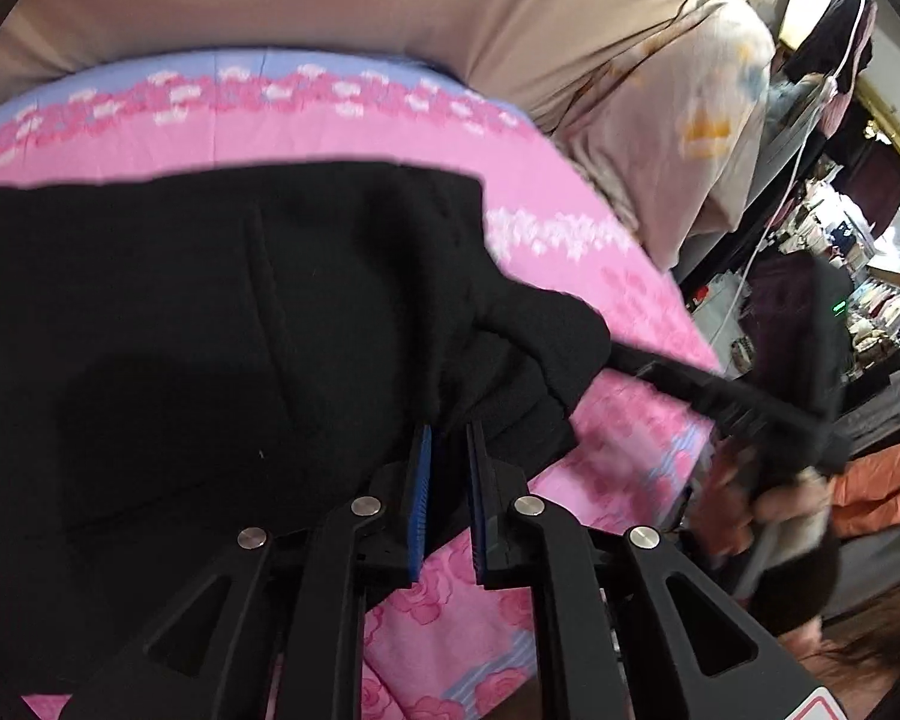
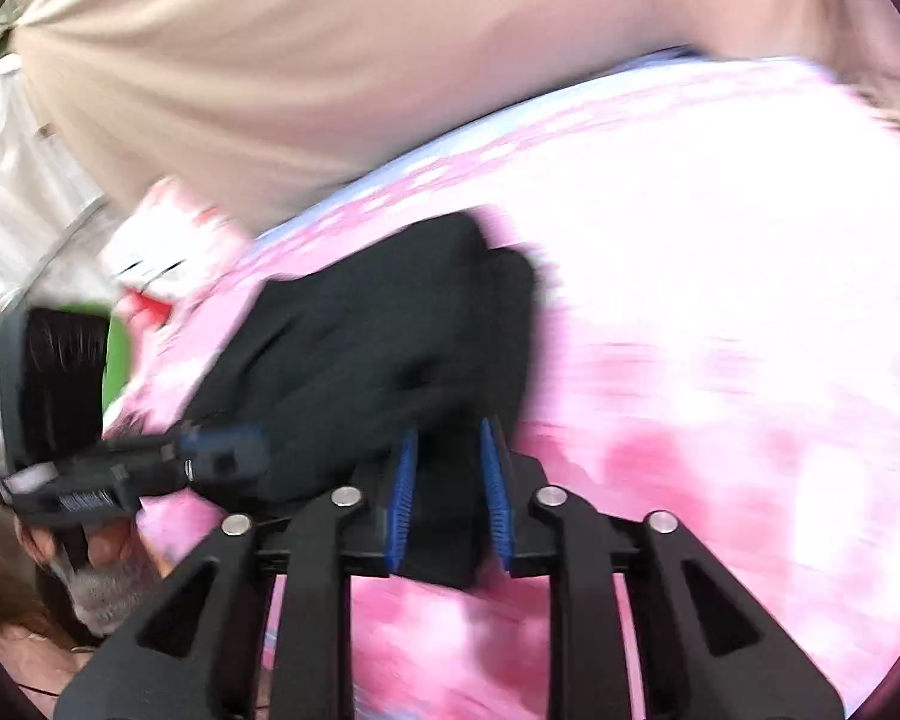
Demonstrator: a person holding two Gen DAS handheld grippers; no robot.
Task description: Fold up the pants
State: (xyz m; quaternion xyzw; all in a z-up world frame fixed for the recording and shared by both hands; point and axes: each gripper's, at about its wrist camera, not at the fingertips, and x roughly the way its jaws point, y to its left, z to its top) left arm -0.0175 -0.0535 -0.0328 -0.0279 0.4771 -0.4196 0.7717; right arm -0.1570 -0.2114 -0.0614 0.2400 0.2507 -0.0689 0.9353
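Observation:
Black pants [image 1: 222, 312] lie folded on a pink flowered bedsheet [image 1: 390, 138]. My left gripper [image 1: 449, 450] points down at their near right edge. Its blue pads [image 1: 420, 468] stand a narrow gap apart, with black cloth at the tips and pink sheet showing between them lower down. In the right wrist view the pants [image 2: 378, 348] are a blurred dark bundle. My right gripper [image 2: 450, 468] stands open at their near edge, with black cloth lying between its pads [image 2: 403, 480]. A hand holds the left gripper [image 2: 234, 456] at the bundle's left end.
A beige drape [image 1: 330, 6] hangs behind the bed. A pale printed pillow [image 1: 690, 138] lies at the bed's right end, a white and red cushion [image 2: 168, 252] at the left. A cluttered room with a white cable [image 1: 804, 144] and orange cloth [image 1: 882, 492] lies beyond the bed's right edge.

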